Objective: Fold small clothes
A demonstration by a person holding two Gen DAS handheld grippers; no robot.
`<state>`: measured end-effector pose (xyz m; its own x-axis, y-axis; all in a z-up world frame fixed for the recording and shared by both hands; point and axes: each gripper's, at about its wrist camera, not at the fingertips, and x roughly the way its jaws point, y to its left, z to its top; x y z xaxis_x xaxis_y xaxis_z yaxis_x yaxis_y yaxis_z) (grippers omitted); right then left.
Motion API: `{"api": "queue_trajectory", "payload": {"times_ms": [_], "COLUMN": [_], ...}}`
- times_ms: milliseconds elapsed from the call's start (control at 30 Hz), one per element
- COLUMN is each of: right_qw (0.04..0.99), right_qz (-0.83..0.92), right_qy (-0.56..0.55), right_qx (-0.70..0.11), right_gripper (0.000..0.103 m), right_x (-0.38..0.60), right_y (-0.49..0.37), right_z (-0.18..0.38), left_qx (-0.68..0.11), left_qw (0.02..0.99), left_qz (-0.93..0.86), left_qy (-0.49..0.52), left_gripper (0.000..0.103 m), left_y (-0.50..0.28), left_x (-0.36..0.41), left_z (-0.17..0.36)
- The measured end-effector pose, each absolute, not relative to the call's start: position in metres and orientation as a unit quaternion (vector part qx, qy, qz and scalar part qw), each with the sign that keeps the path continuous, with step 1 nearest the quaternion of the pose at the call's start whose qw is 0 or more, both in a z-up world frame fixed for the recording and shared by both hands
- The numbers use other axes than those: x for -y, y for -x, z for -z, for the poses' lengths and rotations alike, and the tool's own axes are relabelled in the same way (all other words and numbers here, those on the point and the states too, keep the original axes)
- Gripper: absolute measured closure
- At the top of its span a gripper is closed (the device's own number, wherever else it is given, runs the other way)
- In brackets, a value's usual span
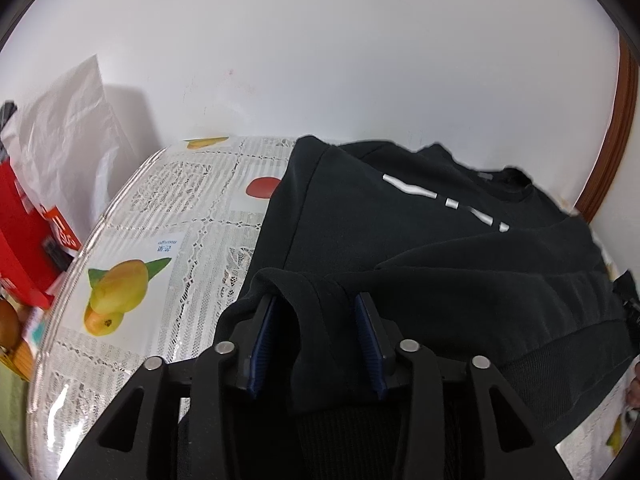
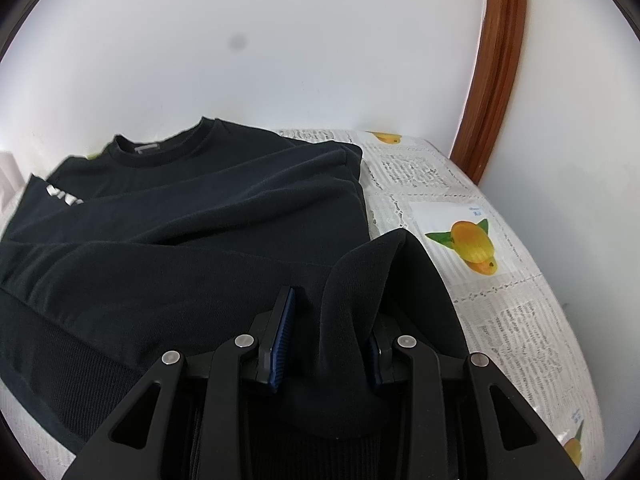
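A black sweatshirt (image 1: pixel 400 220) with white lettering lies on the table, its sleeves folded across the body. In the left wrist view my left gripper (image 1: pixel 316 300) stands at the near left hem. A raised fold of the cloth sits between its blue pads (image 1: pixel 264 336), which stand apart from it and do not press it. In the right wrist view the sweatshirt (image 2: pixel 200 208) fills the left half, collar at the far side. My right gripper (image 2: pixel 334 308) is shut on a bunched fold of the near right hem, and the cloth drapes over and hides its right fingertip.
The table carries a lace-patterned cloth with fruit prints (image 1: pixel 160 216) under clear plastic, and its bare part (image 2: pixel 500 280) shows right of the sweatshirt. A white bag (image 1: pixel 68 128) and a red box (image 1: pixel 20 232) stand off the left edge. White wall behind, wooden door frame (image 2: pixel 496 80) at right.
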<state>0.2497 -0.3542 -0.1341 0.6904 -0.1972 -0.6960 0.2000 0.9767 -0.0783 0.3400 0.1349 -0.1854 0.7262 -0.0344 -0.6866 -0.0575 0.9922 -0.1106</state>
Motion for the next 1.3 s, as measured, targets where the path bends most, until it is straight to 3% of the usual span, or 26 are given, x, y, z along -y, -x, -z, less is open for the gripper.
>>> {"api": "queue_trajectory", "payload": {"times_ms": [67,133,233,600,933,967,1033,1100,1167,1300], "right_qw": [0.918,0.916,0.927,0.920,0.904,0.901,0.900,0.904,0.907,0.908], "right_qz": [0.089,0.071,0.065,0.109,0.078,0.076,0.058,0.060,0.062,0.060], "right_qy": [-0.017,-0.030,-0.043,-0.047,-0.109,-0.114,-0.123,-0.112,-0.094,-0.101], "right_qx": [-0.386,-0.393,-0.367,-0.373,-0.407,-0.411,-0.413,-0.408,-0.405,-0.402], "right_gripper": [0.066,0.049,0.043,0.043,0.044,0.046,0.070,0.077,0.084,0.089], "right_x": [0.359,0.365,0.374,0.409,0.419,0.419,0.416,0.410,0.404,0.404], "right_y": [-0.246,-0.235,-0.205,-0.143,-0.168,-0.172,-0.175,-0.174,-0.170,-0.160], "right_z": [0.129,0.119,0.098,0.101,0.134,0.138,0.142,0.142,0.140,0.133], "left_qx": [-0.374,-0.374,-0.373,-0.412,-0.424,-0.423,-0.424,-0.424,-0.421,-0.417], "left_qw": [0.925,0.922,0.921,0.906,0.898,0.897,0.895,0.897,0.898,0.902], "left_qz": [0.005,0.028,0.026,0.024,0.043,0.045,0.047,0.044,0.053,0.055], "left_qy": [0.073,0.096,0.107,0.091,0.114,0.123,0.127,0.119,0.113,0.100], "left_gripper": [0.044,0.042,0.039,0.038,0.039,0.041,0.051,0.075,0.086,0.089], "left_y": [-0.335,-0.323,-0.304,-0.250,-0.277,-0.278,-0.280,-0.279,-0.276,-0.263], "left_x": [-0.139,-0.148,-0.159,-0.185,-0.187,-0.187,-0.185,-0.182,-0.179,-0.175], "left_z": [0.184,0.179,0.172,0.183,0.198,0.198,0.197,0.198,0.195,0.188]}}
